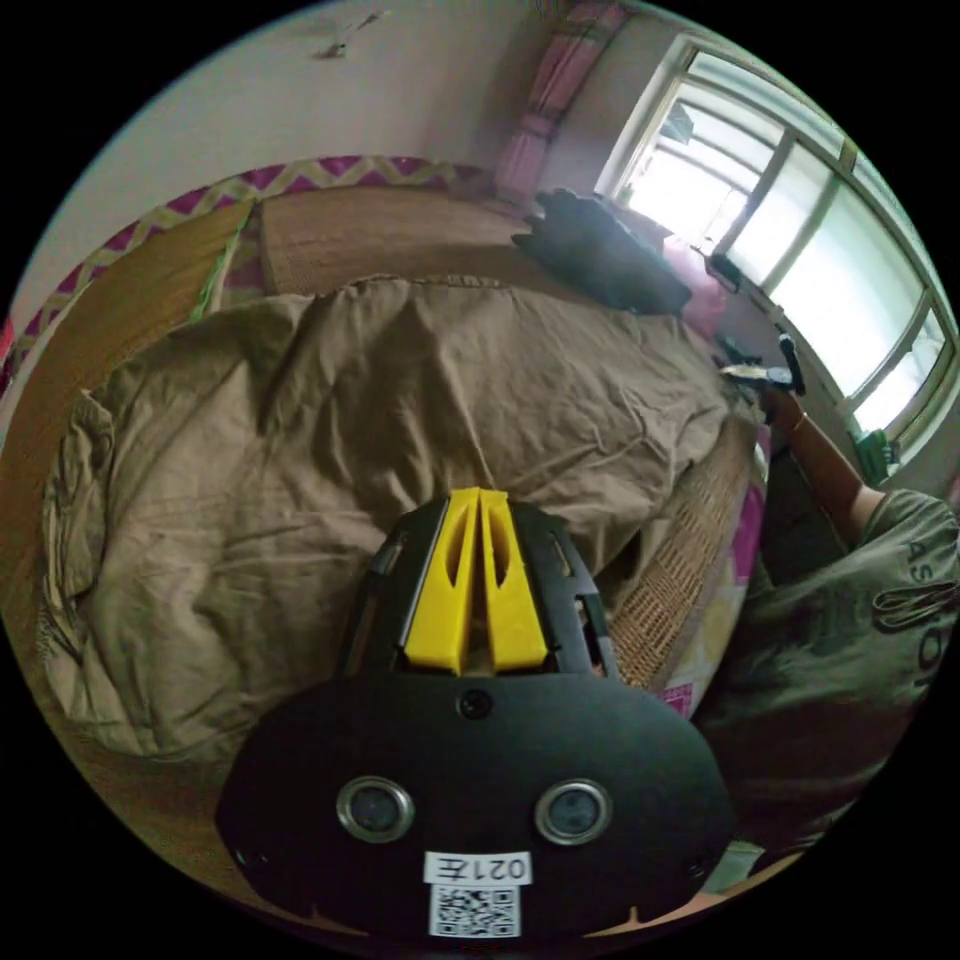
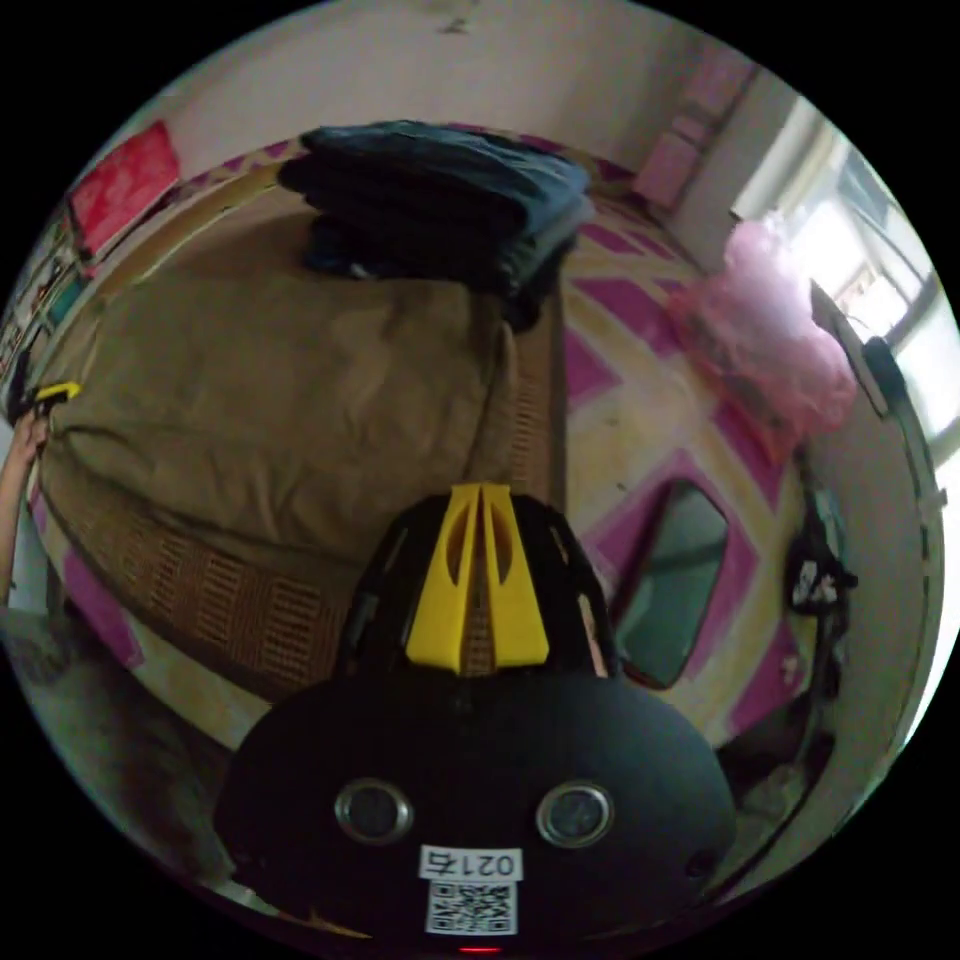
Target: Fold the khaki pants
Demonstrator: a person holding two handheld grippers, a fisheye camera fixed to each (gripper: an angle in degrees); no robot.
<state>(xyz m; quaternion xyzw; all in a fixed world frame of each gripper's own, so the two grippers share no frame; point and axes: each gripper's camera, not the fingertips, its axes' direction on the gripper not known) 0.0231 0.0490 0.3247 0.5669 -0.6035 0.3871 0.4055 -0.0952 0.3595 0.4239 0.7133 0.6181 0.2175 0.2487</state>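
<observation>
The khaki pants (image 1: pixel 380 420) lie spread and wrinkled on a woven mat (image 1: pixel 690 560) on a bed. My left gripper (image 1: pixel 478 495) hovers over their near edge, its yellow jaws together with no cloth seen between them. In the right gripper view the pants (image 2: pixel 260 400) sit to the left. My right gripper (image 2: pixel 480 490) is at their right border over the mat, jaws together. The right gripper (image 1: pixel 775 375), held by an arm, shows at the pants' far right side. The left gripper (image 2: pixel 45 395) shows at the pants' left end.
A stack of dark folded clothes (image 2: pixel 440 200) sits at the far edge of the pants. A pink bag (image 2: pixel 770 330) and a dark flat panel (image 2: pixel 675 580) lie on the pink patterned sheet. A window (image 1: pixel 800 230) is on the right; the person's shirt (image 1: pixel 850 620) is close.
</observation>
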